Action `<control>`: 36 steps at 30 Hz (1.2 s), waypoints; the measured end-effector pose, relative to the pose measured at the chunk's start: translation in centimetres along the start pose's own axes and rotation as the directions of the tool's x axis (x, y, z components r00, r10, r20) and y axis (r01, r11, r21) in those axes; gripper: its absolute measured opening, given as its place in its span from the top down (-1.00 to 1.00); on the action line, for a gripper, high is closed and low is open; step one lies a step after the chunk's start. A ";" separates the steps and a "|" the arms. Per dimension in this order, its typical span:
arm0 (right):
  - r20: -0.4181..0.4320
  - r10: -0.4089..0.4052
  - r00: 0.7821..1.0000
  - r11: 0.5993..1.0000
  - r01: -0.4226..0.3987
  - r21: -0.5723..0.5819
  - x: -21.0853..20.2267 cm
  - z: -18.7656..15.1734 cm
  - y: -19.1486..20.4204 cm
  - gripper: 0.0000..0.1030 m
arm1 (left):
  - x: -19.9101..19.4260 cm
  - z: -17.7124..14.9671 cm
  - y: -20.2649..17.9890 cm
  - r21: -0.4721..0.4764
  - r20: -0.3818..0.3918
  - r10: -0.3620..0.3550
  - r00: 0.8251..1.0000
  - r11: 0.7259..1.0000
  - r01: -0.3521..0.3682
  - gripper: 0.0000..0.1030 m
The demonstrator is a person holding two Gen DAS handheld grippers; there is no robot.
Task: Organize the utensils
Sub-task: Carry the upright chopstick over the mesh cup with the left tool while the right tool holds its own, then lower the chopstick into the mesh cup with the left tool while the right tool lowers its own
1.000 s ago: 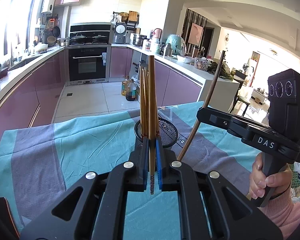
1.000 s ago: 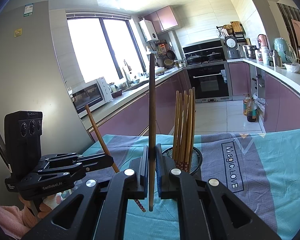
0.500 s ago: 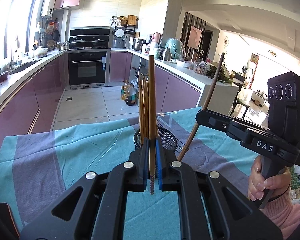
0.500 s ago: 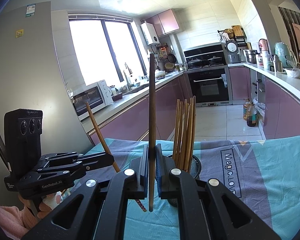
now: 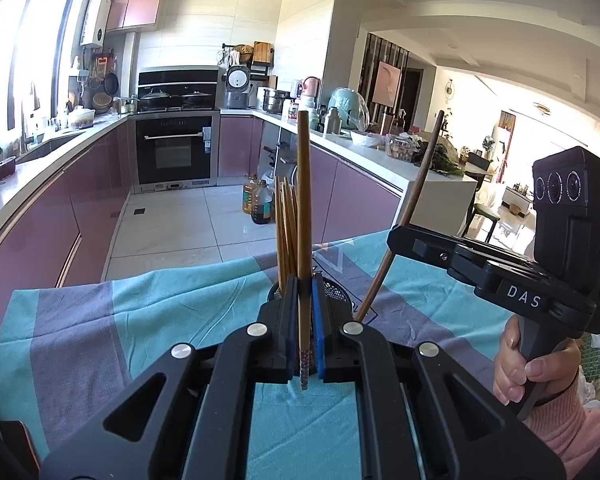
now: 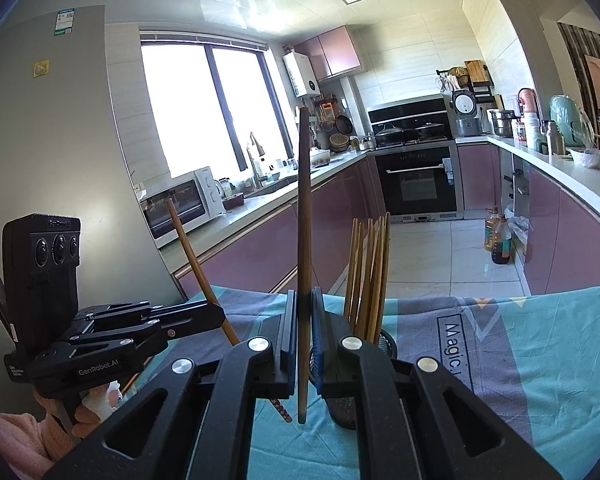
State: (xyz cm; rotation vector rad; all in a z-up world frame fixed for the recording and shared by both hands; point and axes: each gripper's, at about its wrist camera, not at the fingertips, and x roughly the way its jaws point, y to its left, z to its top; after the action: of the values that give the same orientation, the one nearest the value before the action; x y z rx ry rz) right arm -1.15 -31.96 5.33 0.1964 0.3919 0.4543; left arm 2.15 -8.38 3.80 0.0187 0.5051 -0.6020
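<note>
holder [image 6: 385, 344] nearer, right view shows microwave [image 6: 180, 204]

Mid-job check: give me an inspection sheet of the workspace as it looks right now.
Surface: table under a teal and grey cloth.
Job's things: black mesh holder with a bundle of chopsticks standing in it; one light chopstick and one dark chopstick, each held upright.
Clutter: nothing seen on the cloth.
Grippers: left tongs shut on the light chopstick; right tongs shut on the dark chopstick.
Cables: nothing seen.
Surroundings: kitchen with oven, microwave, oil bottles on the floor.
</note>
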 end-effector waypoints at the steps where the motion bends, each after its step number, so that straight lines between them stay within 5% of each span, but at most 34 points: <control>1: 0.003 -0.001 1.000 1.000 0.001 -0.002 -0.1 0.1 0.0 0.89 | -0.1 0.1 -0.1 0.002 0.004 0.000 1.000 1.000 0.000 0.86; 36: 0.040 -0.010 0.999 1.000 0.010 -0.001 0.4 2.4 -0.4 0.89 | -3.1 1.9 -1.8 0.038 0.099 -0.010 0.995 0.999 0.006 0.86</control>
State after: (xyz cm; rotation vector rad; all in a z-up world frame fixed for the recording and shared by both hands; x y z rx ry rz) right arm 0.31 -32.36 7.29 0.2021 0.3532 0.4402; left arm -0.11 -8.50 7.10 0.0224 0.3981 -0.6172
